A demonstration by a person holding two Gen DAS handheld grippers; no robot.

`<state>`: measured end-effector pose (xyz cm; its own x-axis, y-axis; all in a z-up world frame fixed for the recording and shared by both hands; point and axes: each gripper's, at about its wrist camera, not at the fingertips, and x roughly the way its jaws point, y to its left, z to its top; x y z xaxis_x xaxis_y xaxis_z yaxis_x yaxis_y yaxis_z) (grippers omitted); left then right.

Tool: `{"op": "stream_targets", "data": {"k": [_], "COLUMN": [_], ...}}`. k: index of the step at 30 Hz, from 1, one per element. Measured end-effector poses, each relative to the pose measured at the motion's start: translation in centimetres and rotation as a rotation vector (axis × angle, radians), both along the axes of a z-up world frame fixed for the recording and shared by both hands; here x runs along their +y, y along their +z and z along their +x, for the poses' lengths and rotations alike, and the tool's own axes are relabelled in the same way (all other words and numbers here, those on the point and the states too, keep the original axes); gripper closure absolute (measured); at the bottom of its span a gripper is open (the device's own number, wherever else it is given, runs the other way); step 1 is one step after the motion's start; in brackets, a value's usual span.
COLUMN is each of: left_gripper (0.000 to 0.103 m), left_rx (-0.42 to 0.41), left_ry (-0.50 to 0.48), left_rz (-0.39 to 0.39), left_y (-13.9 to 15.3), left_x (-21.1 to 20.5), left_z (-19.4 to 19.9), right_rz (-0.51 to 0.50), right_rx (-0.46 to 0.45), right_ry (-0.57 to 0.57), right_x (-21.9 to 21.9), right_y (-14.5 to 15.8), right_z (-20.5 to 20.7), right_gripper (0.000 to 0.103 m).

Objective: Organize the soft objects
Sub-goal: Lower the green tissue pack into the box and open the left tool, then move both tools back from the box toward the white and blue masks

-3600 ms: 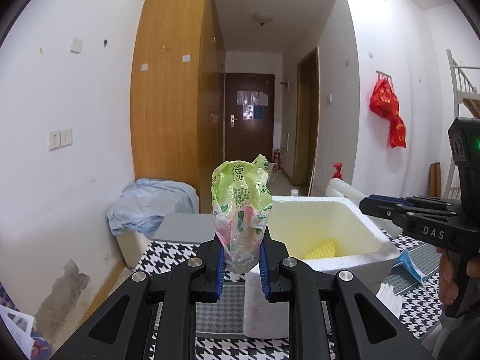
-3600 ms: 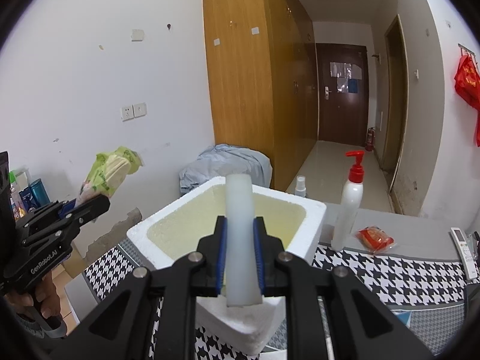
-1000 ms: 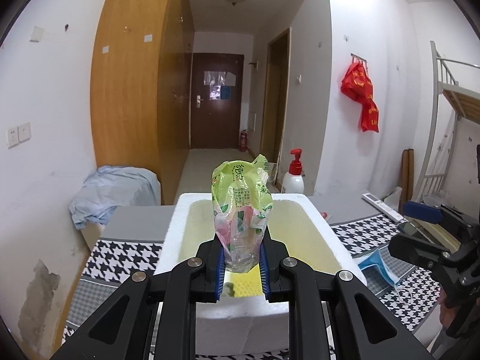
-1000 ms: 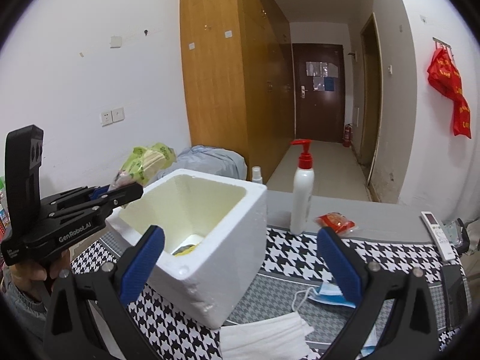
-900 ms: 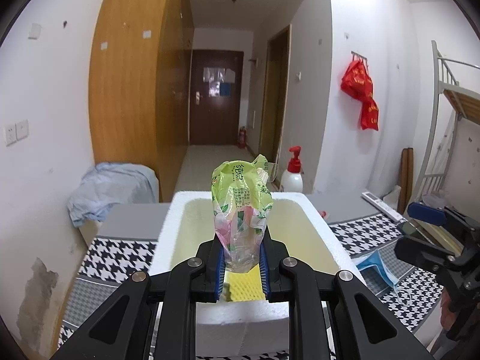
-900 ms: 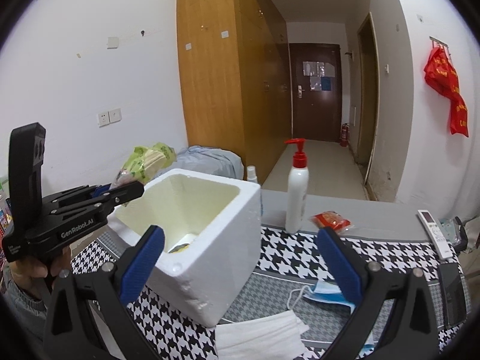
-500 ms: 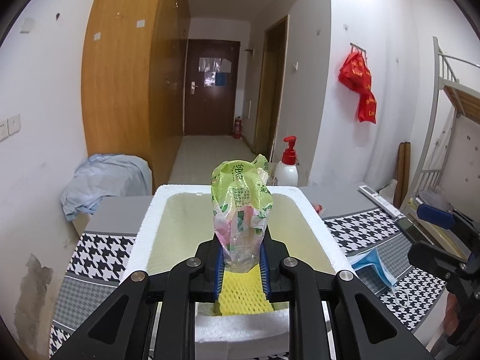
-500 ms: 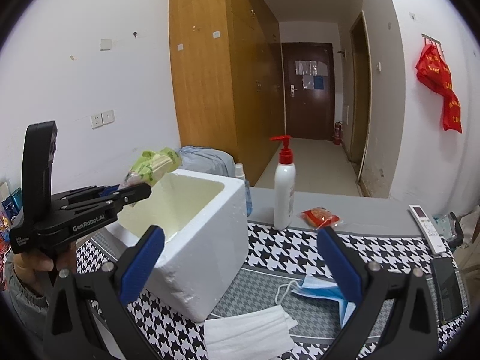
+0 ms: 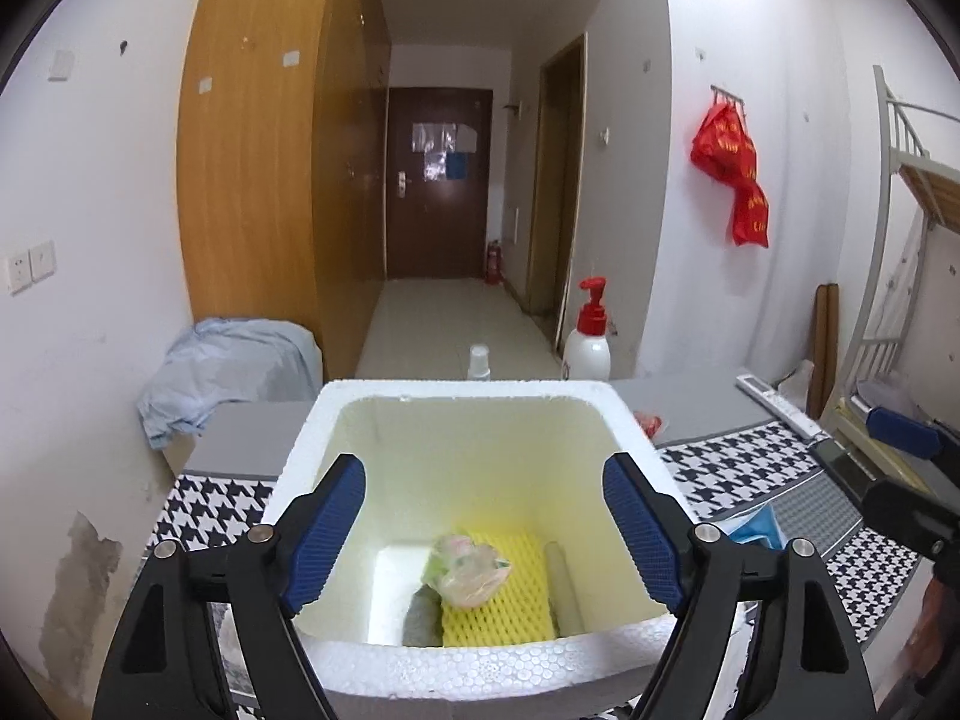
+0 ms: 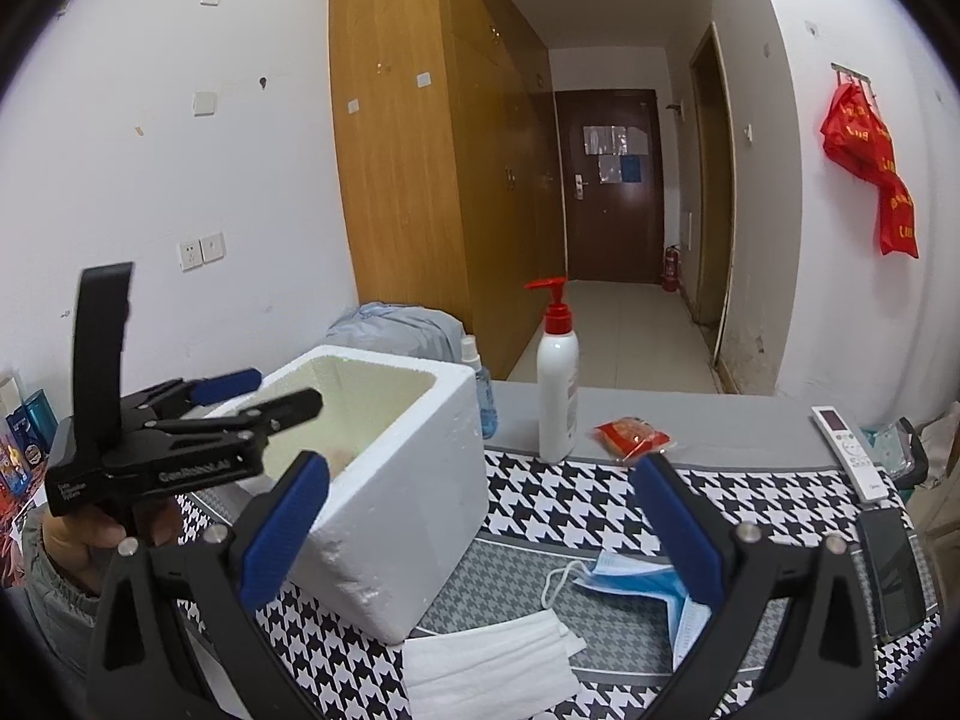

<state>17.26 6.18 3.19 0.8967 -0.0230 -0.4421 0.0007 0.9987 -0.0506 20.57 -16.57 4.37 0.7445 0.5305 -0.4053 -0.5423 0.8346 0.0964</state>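
My left gripper [image 9: 483,525] is open and empty, held over the white foam box [image 9: 480,669]. The green plastic bag [image 9: 465,561] lies inside the box on a yellow foam net [image 9: 510,612], beside a white foam roll [image 9: 567,582]. From the right wrist view the left gripper [image 10: 264,396] hangs over the box [image 10: 408,516]. My right gripper [image 10: 480,534] is open and empty, above the table to the right of the box. A white mask [image 10: 492,660] and a blue mask [image 10: 636,576] lie on the houndstooth cloth below it.
A pump bottle [image 10: 558,384], a small spray bottle [image 10: 480,396] and a red snack packet [image 10: 630,435] stand behind the box. A remote [image 10: 846,450] and a phone [image 10: 894,570] lie at the right. A covered bundle [image 9: 228,366] sits left, by the wall.
My left gripper opened and let go of the green bag, which dropped into the foam box onto the yellow net. The right gripper stayed open and drifted slightly right.
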Motion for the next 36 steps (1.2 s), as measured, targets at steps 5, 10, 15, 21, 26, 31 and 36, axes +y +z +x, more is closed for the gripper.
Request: {"op": "stream_targets", "data": {"k": [5,10,15,21,26,31,36], "left_gripper": [0.005,0.001,0.001,0.001,0.001,0.001,0.001], "left_rx": [-0.025,-0.055,-0.078,-0.095,-0.111,-0.132,-0.19], "left_ry": [-0.008,0.001,0.003,0.001,-0.002,0.001,-0.03], "left_rz": [0.006,-0.014,-0.005,-0.016,-0.011,-0.014,-0.041], "left_y": [0.4,1.0,1.6,2.1,2.5,3.0,3.6], "left_x": [-0.4,-0.6,-1.2,-1.7,-2.2,-3.0,-3.8], "left_z": [-0.7,-1.6,-2.8,-4.4,-5.8,-7.5,-9.5], "right_rz": [0.004,0.004,0.007,0.014,0.026,0.036,0.039], "right_rx": [-0.006,-0.012,-0.023,-0.032,-0.042,-0.056,-0.075], "right_ry": [-0.003,-0.012,-0.018,-0.025,-0.03,-0.04,-0.05], "right_x": [-0.3,-0.9,-1.5,-2.3,-3.1,-4.2,-5.2], "right_y": [0.0,0.0,0.3,0.4,0.4,0.6,0.7], "right_z": [-0.3,-0.5,-0.9,-1.6,-2.5,-3.7,-5.1], "right_gripper": [0.0,0.0,0.0,0.0,0.0,0.0,0.0]}}
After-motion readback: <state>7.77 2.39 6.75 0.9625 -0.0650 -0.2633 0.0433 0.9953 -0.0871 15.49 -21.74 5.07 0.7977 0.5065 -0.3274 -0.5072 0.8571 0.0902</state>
